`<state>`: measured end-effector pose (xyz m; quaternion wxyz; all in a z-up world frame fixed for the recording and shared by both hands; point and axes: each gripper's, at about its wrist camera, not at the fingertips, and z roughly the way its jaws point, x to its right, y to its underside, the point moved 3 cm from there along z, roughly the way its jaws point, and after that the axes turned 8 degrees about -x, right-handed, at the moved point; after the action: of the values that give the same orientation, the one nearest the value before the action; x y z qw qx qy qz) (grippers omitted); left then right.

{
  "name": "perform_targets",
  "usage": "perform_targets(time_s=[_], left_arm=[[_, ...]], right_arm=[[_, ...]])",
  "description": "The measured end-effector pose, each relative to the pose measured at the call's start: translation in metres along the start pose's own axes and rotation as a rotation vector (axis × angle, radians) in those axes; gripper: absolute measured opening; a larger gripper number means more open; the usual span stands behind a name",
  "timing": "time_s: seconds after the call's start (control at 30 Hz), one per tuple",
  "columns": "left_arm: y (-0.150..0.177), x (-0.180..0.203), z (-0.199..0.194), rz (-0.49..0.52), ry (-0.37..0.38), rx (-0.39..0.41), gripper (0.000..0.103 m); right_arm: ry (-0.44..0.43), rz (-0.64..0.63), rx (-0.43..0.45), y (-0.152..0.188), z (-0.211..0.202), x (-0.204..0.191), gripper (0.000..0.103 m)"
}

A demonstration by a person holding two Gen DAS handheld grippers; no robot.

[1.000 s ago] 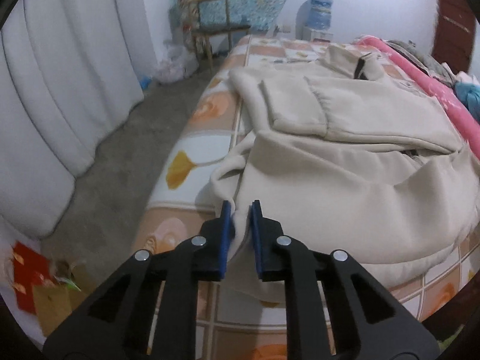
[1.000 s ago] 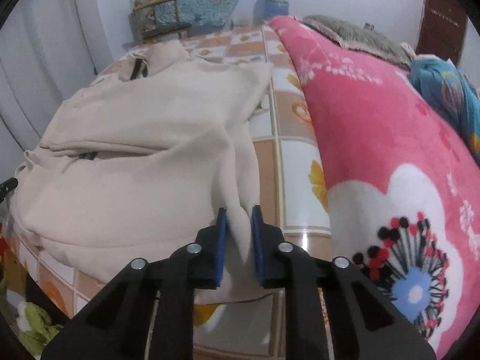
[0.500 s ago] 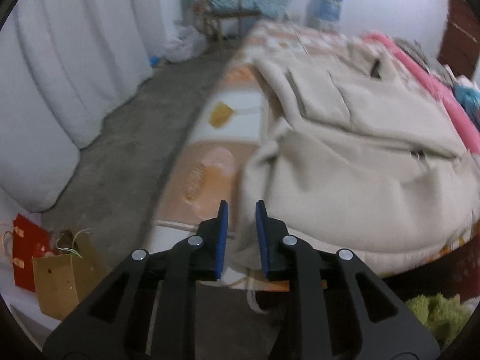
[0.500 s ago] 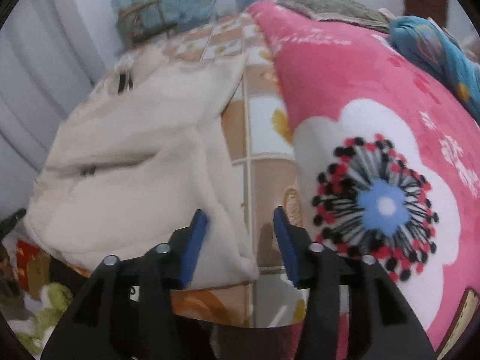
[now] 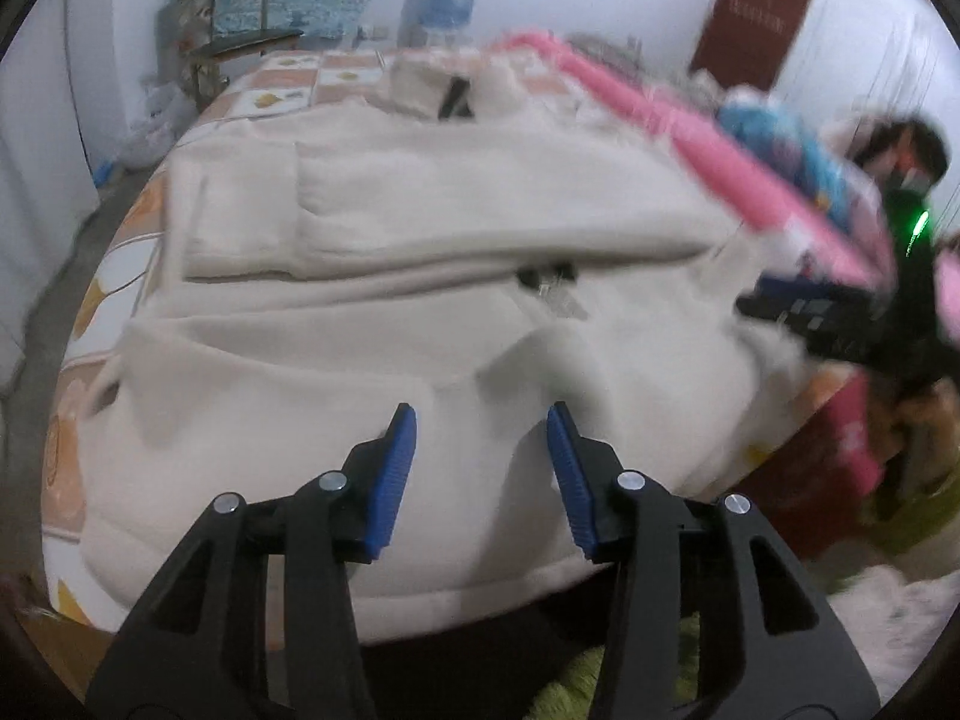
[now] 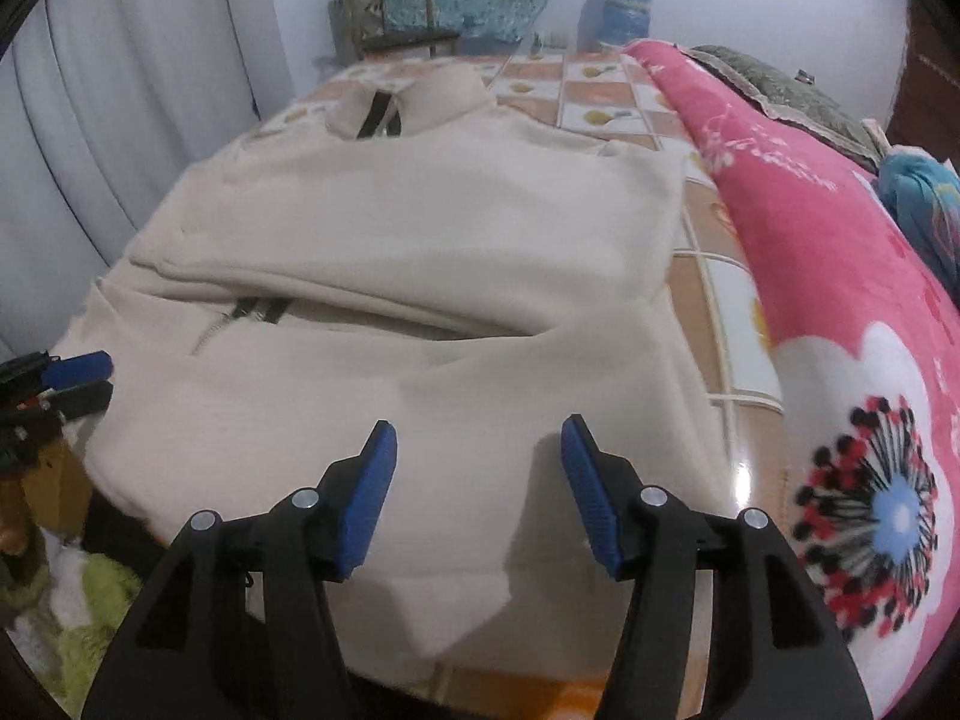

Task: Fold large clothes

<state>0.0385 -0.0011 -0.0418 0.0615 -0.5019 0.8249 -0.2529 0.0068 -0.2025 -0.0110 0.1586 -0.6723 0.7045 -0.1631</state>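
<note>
Two grippers hung over a cream jacket (image 6: 420, 276) spread on the bed (image 6: 708, 276), its collar at the far end. Going left to right: a white curtain (image 6: 138, 120) ran along the left, then the left gripper (image 5: 480, 462), its jaws apart and opening, with the jacket's near hem below them but nothing pinched. Beside it the right gripper (image 6: 477, 474) also had its jaws apart and opening, over the hem's right part, gripping nothing. Right of the jacket lay bare tiled sheet, then a pink floral blanket (image 6: 840, 276).

By my reading, one fold was done: the jacket's lower part seemed doubled up over the body, leaving a crease across the middle by the zip (image 6: 252, 309), and one sleeve looked tucked in at the left. Probably further folds into a compact bundle remained.

No brand or label was legible; the dark door (image 5: 756, 24) bore writing too blurred to read.
</note>
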Motion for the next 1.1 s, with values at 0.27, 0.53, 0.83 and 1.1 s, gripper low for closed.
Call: perform_targets(time_s=[0.27,0.53,0.83,1.1], left_arm=[[-0.001,0.032,-0.011,0.209,-0.17,0.083,0.001],[-0.035,0.009,-0.031,0.124,-0.179,0.199,0.001],[-0.039,0.015,-0.004,0.161,-0.285,0.234,0.001],[-0.032,0.015,0.017,0.176,-0.304,0.21,0.001]], right_arm=[[-0.058,0.034,0.004,0.001,-0.007,-0.004,0.003],[-0.011,0.043,0.13,-0.021,-0.031,-0.004,0.003],[0.004,0.071,0.142,-0.031,-0.016,0.004,0.003],[0.047,0.11,0.119,-0.033,0.008,0.018,0.0]])
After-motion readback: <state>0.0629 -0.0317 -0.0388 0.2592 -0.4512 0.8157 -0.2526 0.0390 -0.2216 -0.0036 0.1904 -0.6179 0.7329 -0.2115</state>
